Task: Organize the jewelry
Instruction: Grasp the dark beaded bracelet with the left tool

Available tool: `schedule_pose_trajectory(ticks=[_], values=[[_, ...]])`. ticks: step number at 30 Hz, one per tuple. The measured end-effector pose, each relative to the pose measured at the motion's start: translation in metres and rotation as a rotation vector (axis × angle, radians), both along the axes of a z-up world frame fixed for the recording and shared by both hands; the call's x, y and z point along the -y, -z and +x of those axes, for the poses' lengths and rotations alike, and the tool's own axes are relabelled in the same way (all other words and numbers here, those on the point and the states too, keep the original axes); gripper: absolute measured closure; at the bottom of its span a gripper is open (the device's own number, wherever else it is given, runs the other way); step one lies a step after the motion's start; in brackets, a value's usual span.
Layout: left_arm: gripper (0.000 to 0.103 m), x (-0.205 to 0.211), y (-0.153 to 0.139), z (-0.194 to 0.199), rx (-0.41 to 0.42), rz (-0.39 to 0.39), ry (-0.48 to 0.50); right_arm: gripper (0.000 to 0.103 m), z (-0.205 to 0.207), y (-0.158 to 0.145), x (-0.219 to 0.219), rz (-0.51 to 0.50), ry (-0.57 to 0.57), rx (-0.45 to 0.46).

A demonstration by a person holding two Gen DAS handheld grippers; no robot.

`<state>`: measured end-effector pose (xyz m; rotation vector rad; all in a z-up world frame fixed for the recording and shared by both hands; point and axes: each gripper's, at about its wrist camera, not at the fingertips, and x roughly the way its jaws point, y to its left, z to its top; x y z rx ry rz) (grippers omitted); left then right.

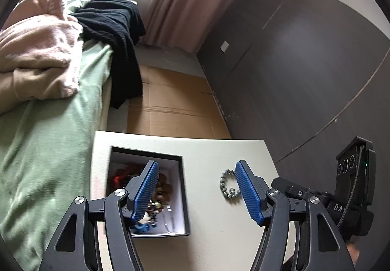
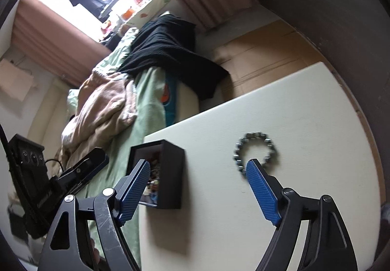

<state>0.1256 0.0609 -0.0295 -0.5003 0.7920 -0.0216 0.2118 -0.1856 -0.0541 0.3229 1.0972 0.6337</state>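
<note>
A small black box (image 1: 146,152) with a white inside sits on the white tabletop (image 1: 219,227), holding a heap of mixed beaded jewelry (image 1: 162,189). To its right a silver beaded bracelet (image 1: 223,183) lies flat on the table. My left gripper (image 1: 197,163) hovers open over the gap between box and bracelet, with nothing between its blue pads. In the right wrist view, my right gripper (image 2: 198,161) is also open and empty. Its right fingertip overlaps the near edge of the bracelet (image 2: 256,135), and its left finger crosses the box (image 2: 171,173).
A bed with a green sheet (image 1: 48,149), a pink blanket (image 1: 36,51) and a black garment (image 1: 114,34) runs along the table's left. Cardboard (image 1: 170,105) covers the floor beyond, with dark cabinet doors (image 1: 304,63) on the right. The table's far edge (image 1: 180,137) is close to the box.
</note>
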Motion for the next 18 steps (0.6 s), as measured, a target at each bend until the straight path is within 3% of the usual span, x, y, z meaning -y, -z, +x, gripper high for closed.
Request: schedule_pose_trajectory(ticks=[11, 18], values=[[0.037, 0.064, 0.011, 0.028, -0.041, 0.125, 0.101, 0.021, 0.023, 0.028, 0.048, -0.058, 0.123, -0.12], [0.047, 0.093, 0.029, 0.056, -0.121, 0.179, 0.151, 0.021, 0.03, 0.018, 0.075, -0.03, 0.175, -0.083]])
